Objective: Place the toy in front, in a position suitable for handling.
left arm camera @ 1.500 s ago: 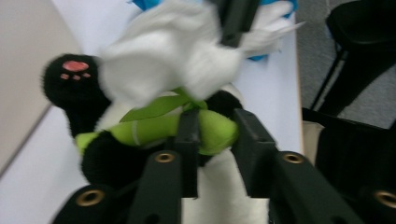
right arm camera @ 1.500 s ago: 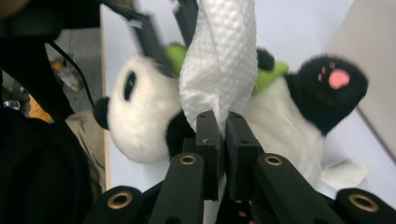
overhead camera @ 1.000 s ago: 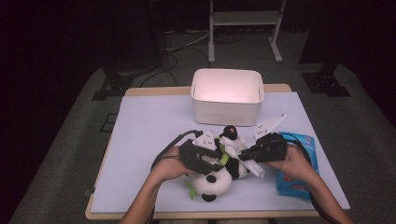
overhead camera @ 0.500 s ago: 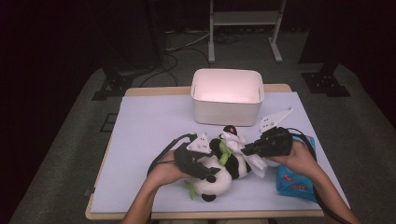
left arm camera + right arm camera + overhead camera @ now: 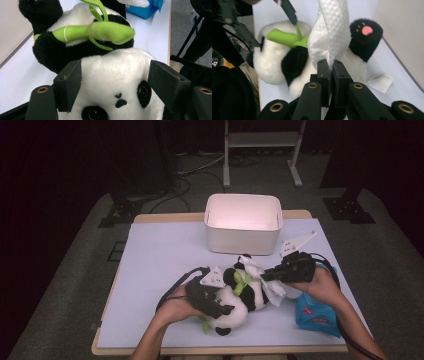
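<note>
High view looks down; both claw views closely share the panda (image 5: 235,292).

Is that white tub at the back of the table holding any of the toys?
No: in the high view the white tub shows a bare inside, and the panda toy lies on the table in front of it.

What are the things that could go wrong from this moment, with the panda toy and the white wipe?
1. The left gripper has just been opening around the plush panda's head, so the toy may shift while being wiped.
2. The right gripper pinches just an edge of the white wipe; it may slip out.
3. The wipe could catch the green bamboo.
</note>
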`<state>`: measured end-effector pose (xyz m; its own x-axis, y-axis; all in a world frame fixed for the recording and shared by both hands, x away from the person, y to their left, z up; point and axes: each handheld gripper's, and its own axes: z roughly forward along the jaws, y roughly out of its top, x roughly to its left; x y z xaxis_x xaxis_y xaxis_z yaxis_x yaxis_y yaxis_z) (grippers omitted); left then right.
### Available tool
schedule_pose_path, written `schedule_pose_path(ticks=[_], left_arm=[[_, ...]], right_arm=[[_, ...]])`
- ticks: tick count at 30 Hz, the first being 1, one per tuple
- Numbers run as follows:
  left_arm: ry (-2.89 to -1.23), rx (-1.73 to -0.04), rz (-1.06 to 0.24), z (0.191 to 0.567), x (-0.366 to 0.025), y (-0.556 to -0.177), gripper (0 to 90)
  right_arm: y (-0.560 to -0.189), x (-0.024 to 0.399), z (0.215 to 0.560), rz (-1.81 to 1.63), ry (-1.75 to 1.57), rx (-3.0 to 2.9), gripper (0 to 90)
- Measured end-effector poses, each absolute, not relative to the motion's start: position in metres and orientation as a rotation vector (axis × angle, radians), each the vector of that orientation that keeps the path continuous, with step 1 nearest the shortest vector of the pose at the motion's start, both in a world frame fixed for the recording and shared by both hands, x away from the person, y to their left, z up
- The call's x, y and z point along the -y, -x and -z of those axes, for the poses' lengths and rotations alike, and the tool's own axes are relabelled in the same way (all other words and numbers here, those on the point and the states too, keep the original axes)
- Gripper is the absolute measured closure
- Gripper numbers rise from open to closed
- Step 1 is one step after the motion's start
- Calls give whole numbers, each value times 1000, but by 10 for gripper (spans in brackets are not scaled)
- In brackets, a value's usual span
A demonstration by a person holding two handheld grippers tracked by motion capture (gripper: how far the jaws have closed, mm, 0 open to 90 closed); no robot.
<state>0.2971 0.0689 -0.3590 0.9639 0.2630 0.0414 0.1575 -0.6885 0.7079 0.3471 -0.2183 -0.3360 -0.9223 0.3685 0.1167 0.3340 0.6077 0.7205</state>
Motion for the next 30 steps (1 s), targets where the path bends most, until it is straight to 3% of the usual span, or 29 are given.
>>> schedule_pose_path(ticks=[8,23,30], left_arm=[[-2339,-329,-185,366,-69,-304,270],[-2359,-435,-325,363,-87,-318,309],[-2351,-442,-292,365,-90,-318,283]], right_arm=[[-348,216,350,-1178,-615,-2870,848],[-336,199,359,-1196,-520,-3001,849],[-333,192,364,-1216,-478,-3029,848]])
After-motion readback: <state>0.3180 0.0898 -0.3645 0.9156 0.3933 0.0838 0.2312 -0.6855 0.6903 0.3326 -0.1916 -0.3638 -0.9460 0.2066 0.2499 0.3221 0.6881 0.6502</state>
